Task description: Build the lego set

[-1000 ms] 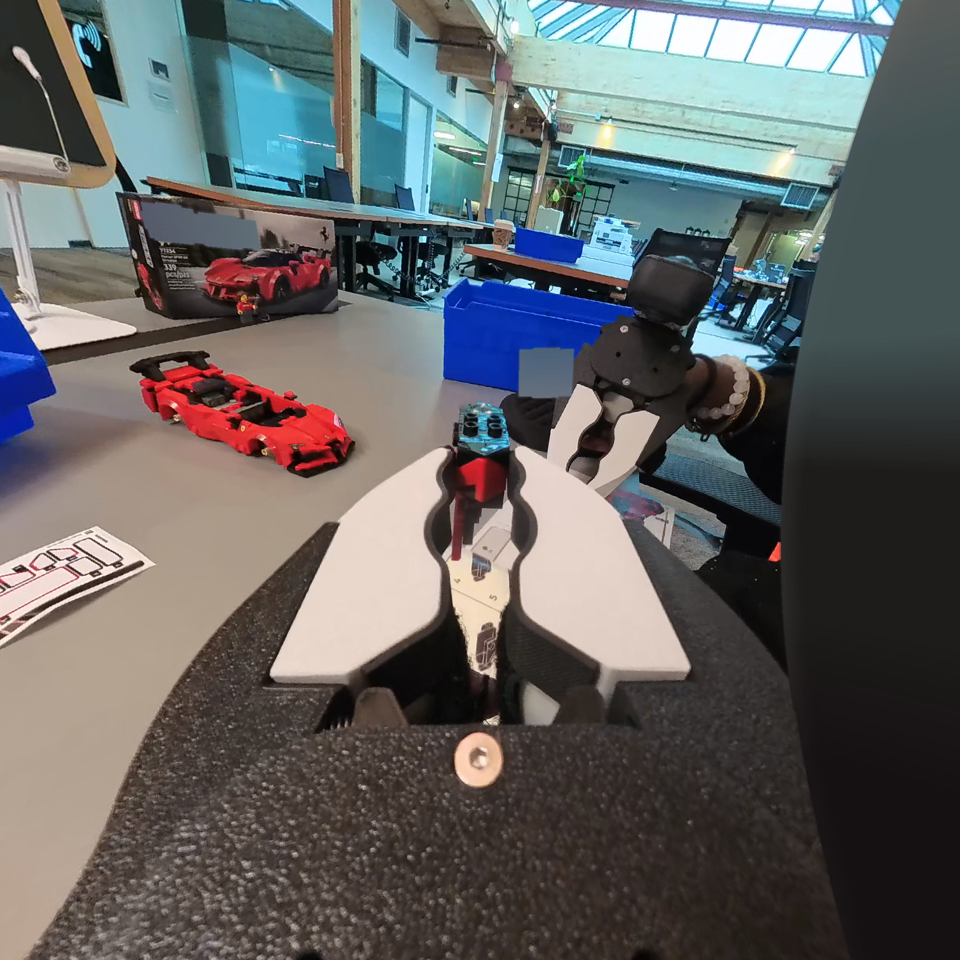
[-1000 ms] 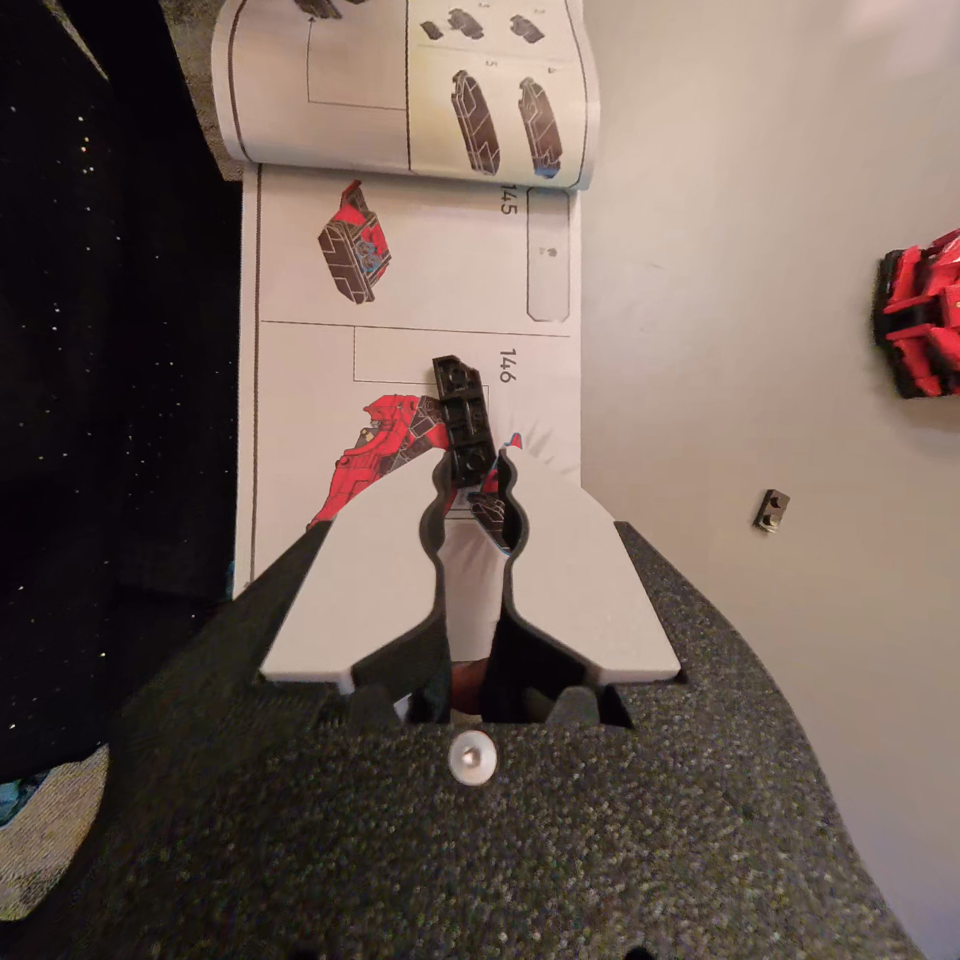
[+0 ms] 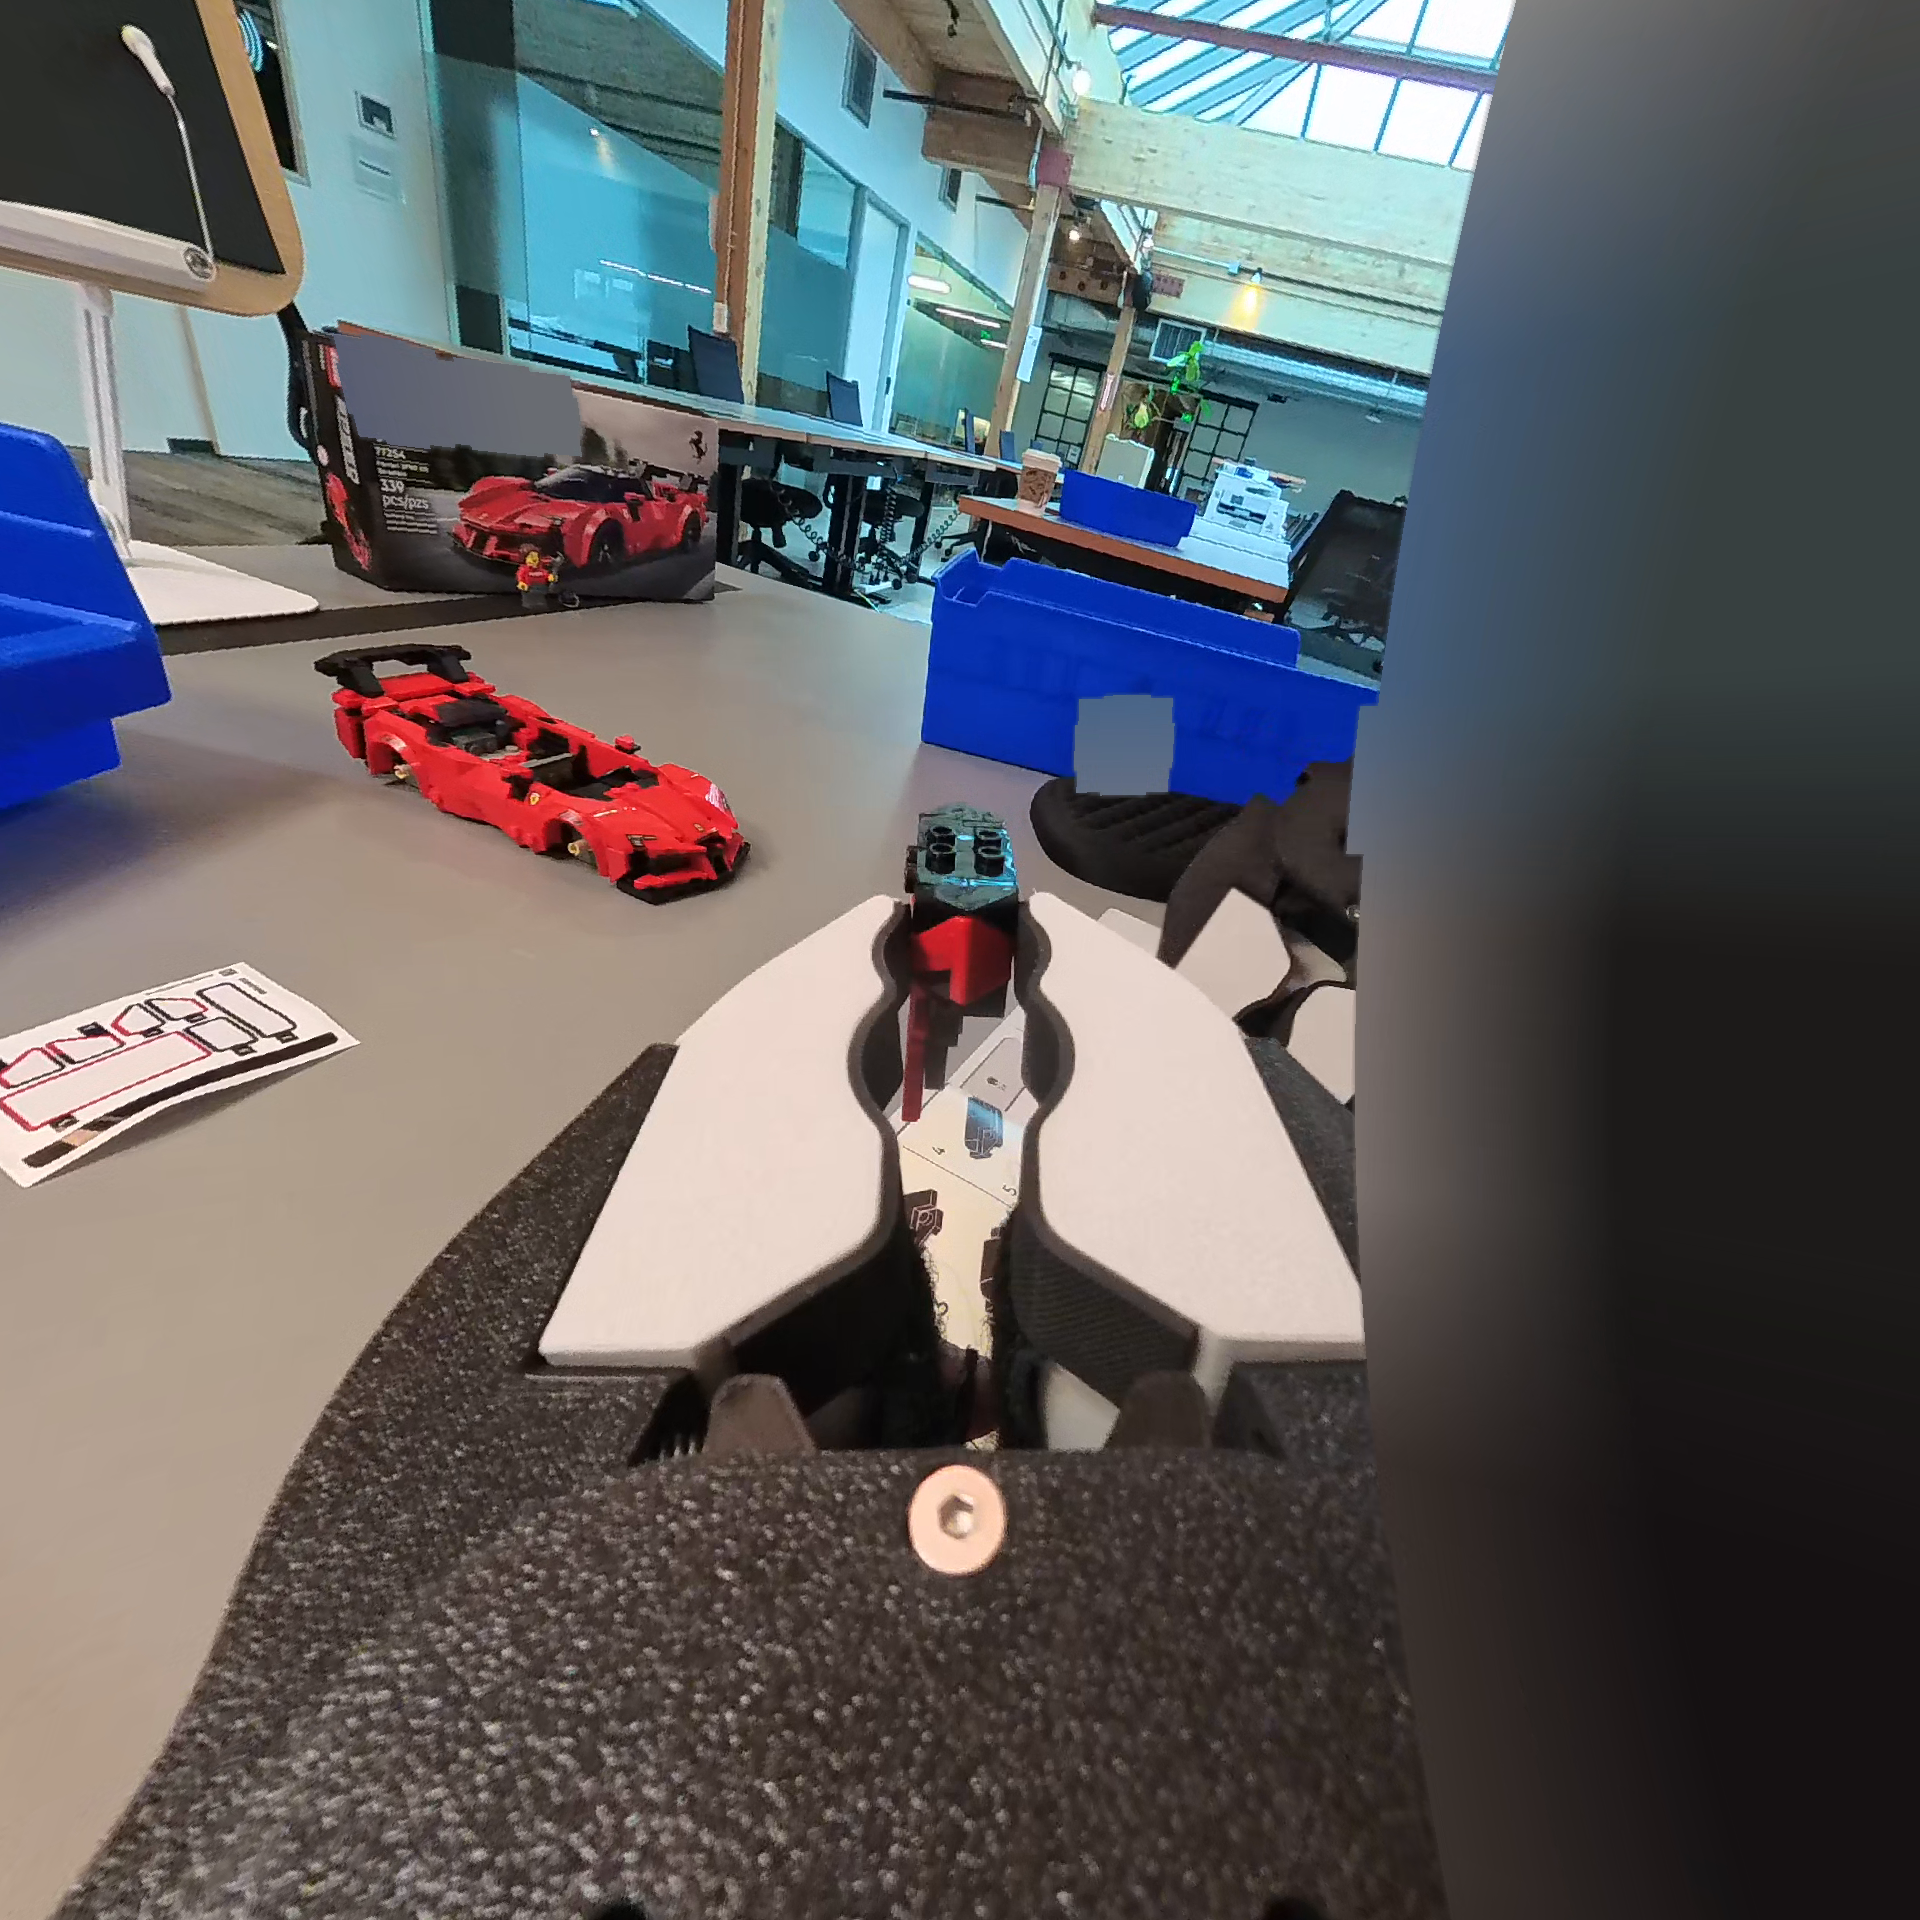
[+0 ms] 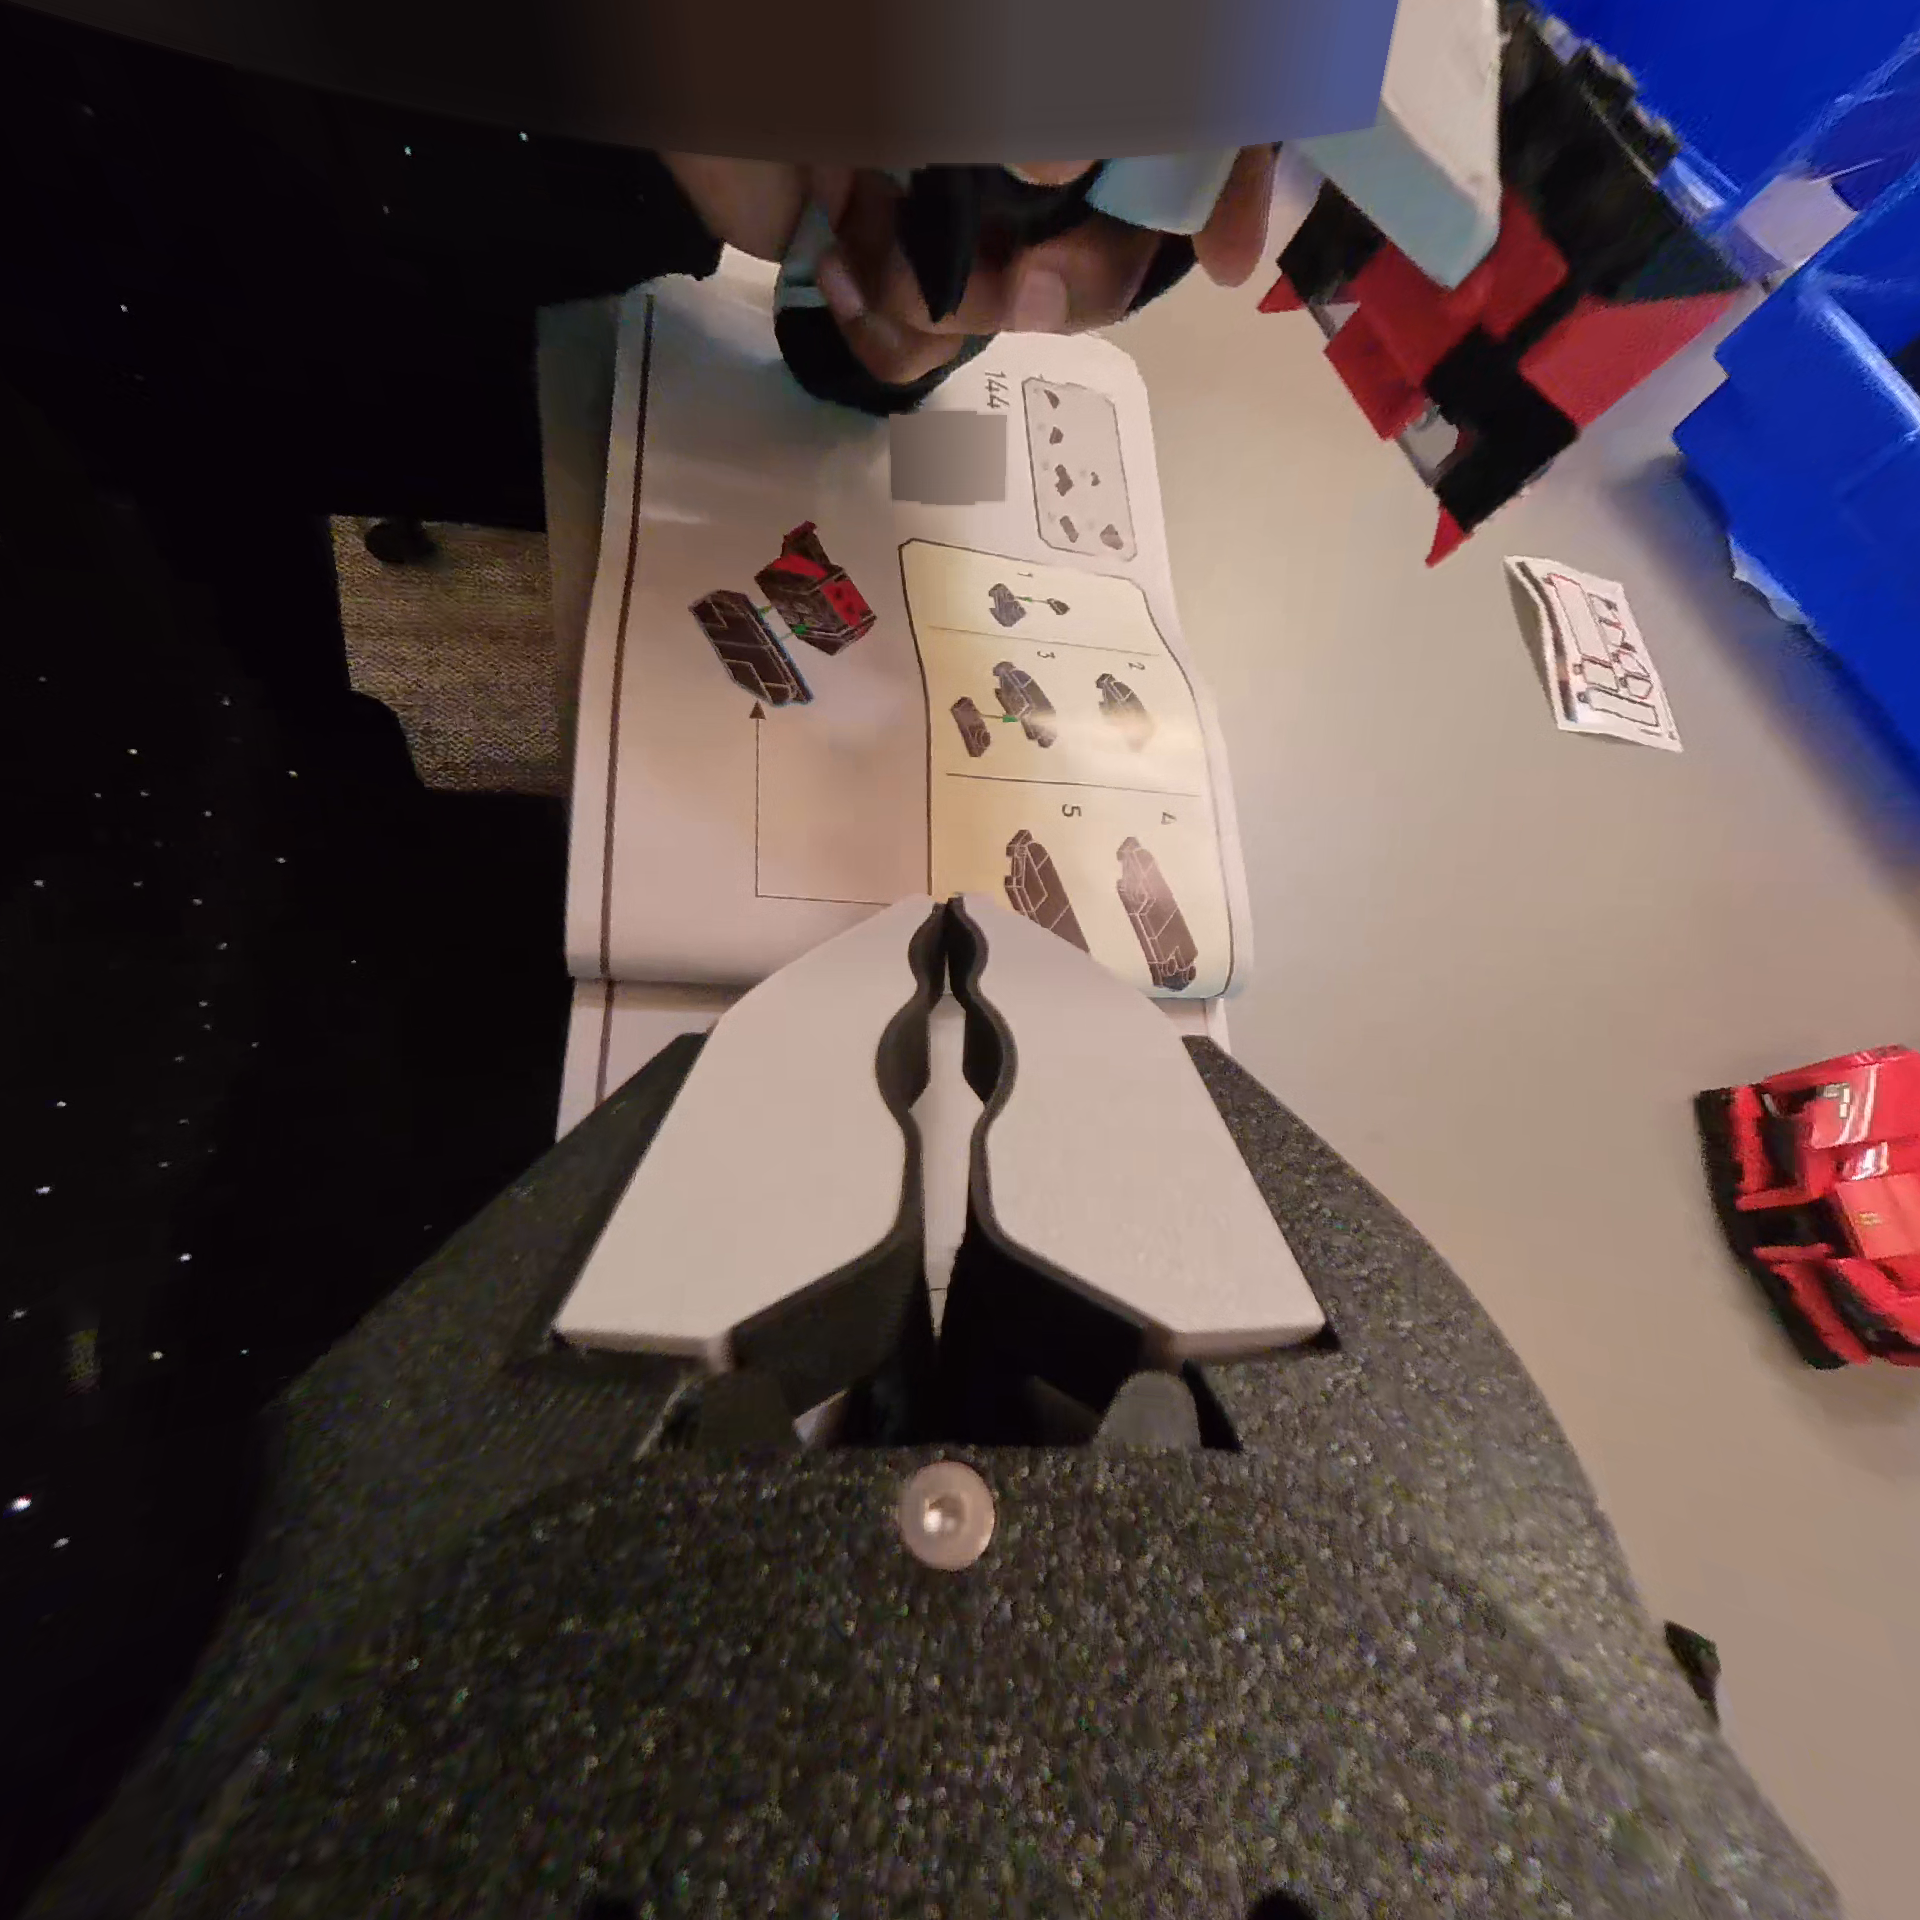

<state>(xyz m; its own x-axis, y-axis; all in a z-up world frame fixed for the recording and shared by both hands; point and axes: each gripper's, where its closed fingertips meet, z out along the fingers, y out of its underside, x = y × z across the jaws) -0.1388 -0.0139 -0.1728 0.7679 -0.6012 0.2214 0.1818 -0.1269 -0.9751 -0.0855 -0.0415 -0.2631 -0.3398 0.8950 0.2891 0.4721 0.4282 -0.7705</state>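
My left gripper [image 3: 961, 920] is shut on a red and black lego sub-assembly [image 3: 961, 904] with black studs on top, held above the grey table [image 3: 468, 1299]. The sub-assembly also shows in the right wrist view [image 4: 1455, 343], at the top right under a white finger [image 4: 1439, 156] of the left gripper. My right gripper [image 4: 951, 912] is shut with nothing between its tips, above the open instruction booklet [image 4: 831, 790]. The partly built red car [image 3: 530, 769] stands on the table to the left; its end also shows in the right wrist view [image 4: 1829, 1205].
The set's box [image 3: 520, 499] stands at the back. A blue bin [image 3: 1132, 675] is behind the sub-assembly and another [image 3: 52, 623] at the far left. A sticker sheet [image 3: 156, 1060] lies near the left. A hand [image 4: 987, 270] is over the booklet. A small dark piece [image 4: 1694, 1652] lies on the table. One gripper's finger ends stand about 11 cm off the other's. Between my right fingertips and the small dark piece [image 4: 1694, 1652] there is roughly 20 cm.
The black piece that my right gripper held is gone from its jaws, which are now closed together. The right gripper has moved along the booklet. The left gripper still holds the sub-assembly.
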